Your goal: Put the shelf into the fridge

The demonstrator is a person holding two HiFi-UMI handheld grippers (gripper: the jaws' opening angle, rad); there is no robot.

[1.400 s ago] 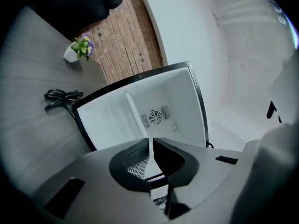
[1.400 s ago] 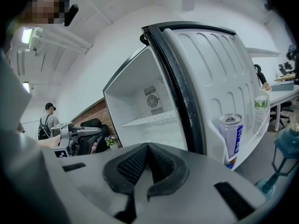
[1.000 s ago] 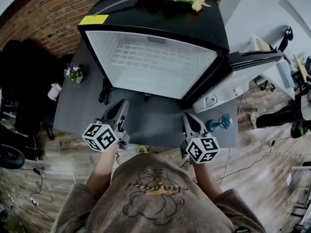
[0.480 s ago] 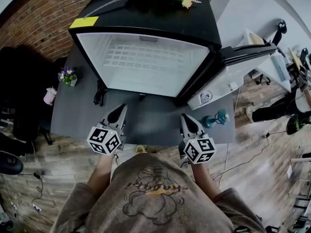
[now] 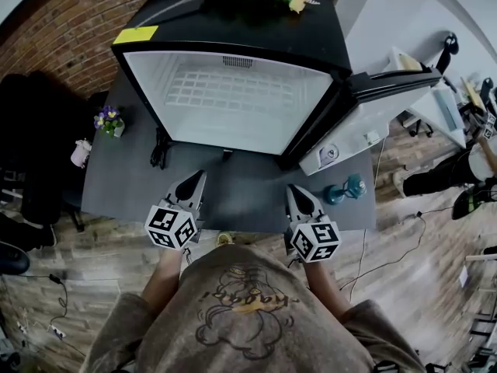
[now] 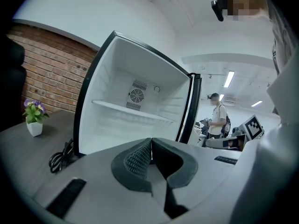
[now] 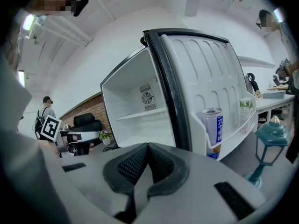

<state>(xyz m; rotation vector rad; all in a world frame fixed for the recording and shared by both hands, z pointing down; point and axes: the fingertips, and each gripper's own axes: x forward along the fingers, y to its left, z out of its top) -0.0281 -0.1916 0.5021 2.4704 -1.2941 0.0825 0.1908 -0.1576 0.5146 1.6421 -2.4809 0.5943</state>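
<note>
Shelf [image 5: 233, 92] — seated in fridge [image 5: 233, 23] | left claw [image 5: 199, 176], right claw [image 5: 292, 189] both closed (empty), pointing at it

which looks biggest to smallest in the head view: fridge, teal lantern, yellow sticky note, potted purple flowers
1. fridge, by far the largest.
2. teal lantern, yellow sticky note and potted purple flowers look about alike, too close to rank.

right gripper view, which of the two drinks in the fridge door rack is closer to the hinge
The can with the blue label. The green-and-white carton stands beyond it, toward the fridge door's free edge.
</note>
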